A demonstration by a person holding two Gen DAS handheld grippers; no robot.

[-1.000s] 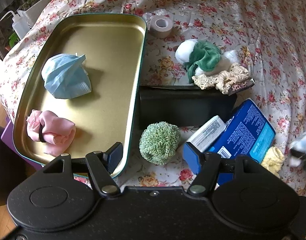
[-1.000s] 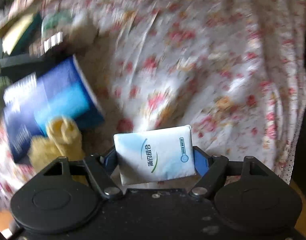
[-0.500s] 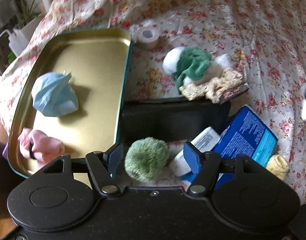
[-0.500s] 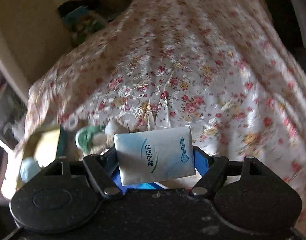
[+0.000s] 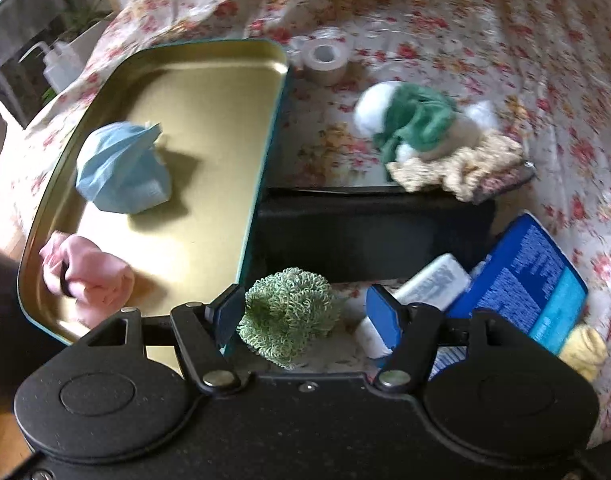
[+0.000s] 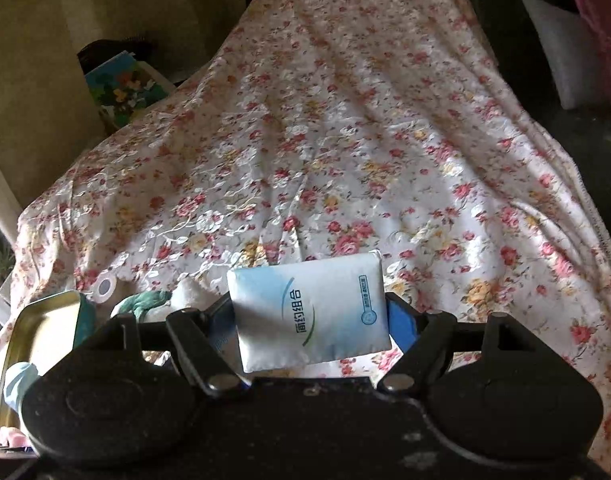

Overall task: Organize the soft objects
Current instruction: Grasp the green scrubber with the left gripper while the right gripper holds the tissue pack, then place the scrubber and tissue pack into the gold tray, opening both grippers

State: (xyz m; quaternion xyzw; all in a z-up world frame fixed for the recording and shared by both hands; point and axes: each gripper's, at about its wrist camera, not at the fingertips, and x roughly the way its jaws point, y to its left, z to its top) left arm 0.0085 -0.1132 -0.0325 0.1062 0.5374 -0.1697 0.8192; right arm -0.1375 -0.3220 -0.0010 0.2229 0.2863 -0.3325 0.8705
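A fuzzy green ball [image 5: 289,316] lies on the floral bedcover between the fingers of my left gripper [image 5: 305,314]. The jaws stand open around it; the left pad is at its side and the right pad is apart from it. Just to the left is a gold tray [image 5: 209,92] with a teal rim, holding a crumpled blue mask [image 5: 121,172] and a pink cloth [image 5: 89,276]. My right gripper [image 6: 311,322] is shut on a white tissue pack [image 6: 309,312], held in the air over the bed. The tray [image 6: 45,320] shows at its lower left.
A black box [image 5: 373,232] sits right of the tray, with a green cloth [image 5: 417,120] and beige lace [image 5: 453,164] at its back. A blue pack [image 5: 521,280], a white packet [image 5: 433,280] and a yellow cloth [image 5: 585,348] lie right. A tape roll [image 5: 325,58] is farther back.
My left gripper has come down towards the green ball, which now lies between its fingers. My right gripper has tipped up and rolled from the blue pack to face along the bed, still holding the tissue pack.
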